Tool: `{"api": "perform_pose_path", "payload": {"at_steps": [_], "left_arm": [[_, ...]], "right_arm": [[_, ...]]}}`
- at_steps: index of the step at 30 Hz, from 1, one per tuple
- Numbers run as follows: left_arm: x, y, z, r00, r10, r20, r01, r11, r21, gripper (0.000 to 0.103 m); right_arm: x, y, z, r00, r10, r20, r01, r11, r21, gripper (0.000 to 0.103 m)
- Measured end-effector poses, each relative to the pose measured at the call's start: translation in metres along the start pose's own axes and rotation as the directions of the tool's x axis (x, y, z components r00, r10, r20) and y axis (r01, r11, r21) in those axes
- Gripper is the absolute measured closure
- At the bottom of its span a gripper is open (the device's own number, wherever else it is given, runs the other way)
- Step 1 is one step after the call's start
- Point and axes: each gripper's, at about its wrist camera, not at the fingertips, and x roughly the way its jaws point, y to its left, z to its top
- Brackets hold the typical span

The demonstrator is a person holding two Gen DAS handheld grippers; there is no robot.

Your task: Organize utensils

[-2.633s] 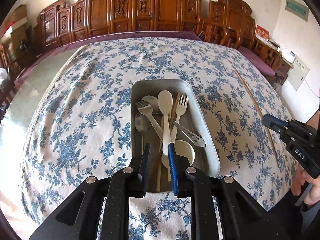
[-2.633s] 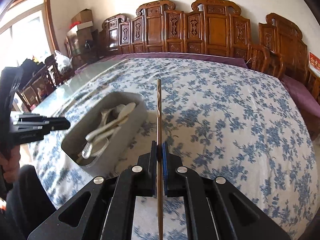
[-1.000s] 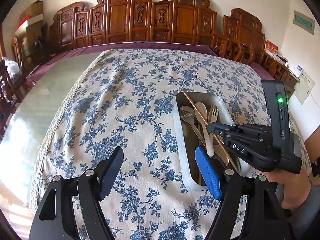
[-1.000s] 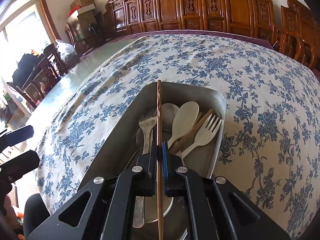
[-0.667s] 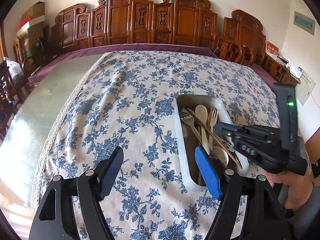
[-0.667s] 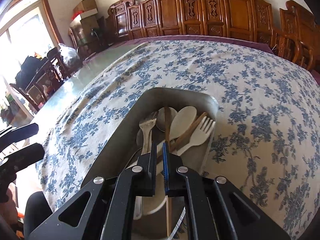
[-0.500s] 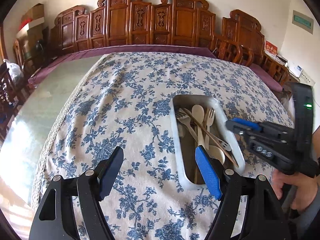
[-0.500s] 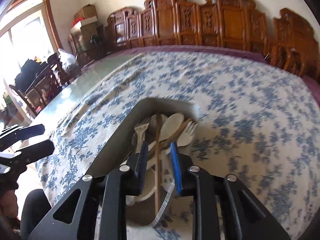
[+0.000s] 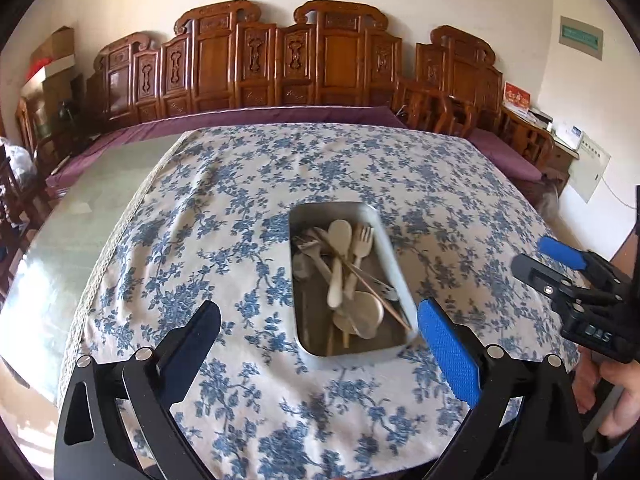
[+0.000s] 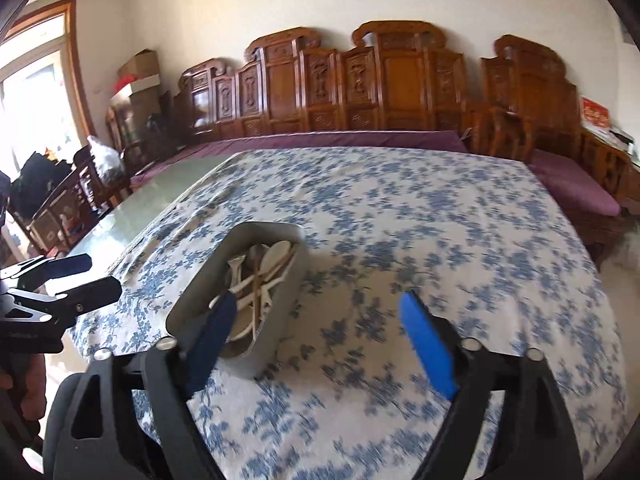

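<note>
A metal tray (image 9: 394,264) sits on the flowered tablecloth and holds a white spoon (image 9: 339,248), a white fork (image 9: 361,240), a metal fork (image 9: 308,246) and a thin wooden chopstick (image 9: 362,278) lying slantwise on top. My left gripper (image 9: 318,310) hovers in front of the tray, its jaws opening wide with nothing held. My right gripper (image 10: 317,300) hangs back from the tray (image 10: 280,320), jaws also opening and empty. Each gripper shows in the other's view: the right gripper (image 9: 534,256) at the right edge, the left gripper (image 10: 96,276) at the left edge.
The blue floral cloth (image 9: 240,200) covers most of the table, with a bare glassy strip (image 9: 80,220) on the left. Carved wooden chairs (image 9: 280,68) and purple cushions (image 10: 572,188) line the far wall. A person's hand (image 9: 616,396) holds the right gripper.
The right gripper let the chopstick go into the tray, opened wide and pulled back and up. The left gripper opened wider and drew back from the tray.
</note>
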Motion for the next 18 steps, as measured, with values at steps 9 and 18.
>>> {"api": "perform_pose_path", "payload": {"at_steps": [9, 18], "left_arm": [[-0.033, -0.03, -0.004, 0.999, -0.025, 0.04, 0.025, 1.0, 0.017, 0.008], [-0.081, -0.047, 0.006, 0.991, -0.017, 0.136, 0.014, 1.0, 0.025, 0.008]], "right_arm": [[-0.06, -0.017, -0.006, 0.996, -0.064, 0.063, 0.061, 0.997, 0.04, 0.003], [-0.118, -0.016, 0.007, 0.979, -0.116, 0.17, 0.109, 0.993, 0.051, 0.003]]}}
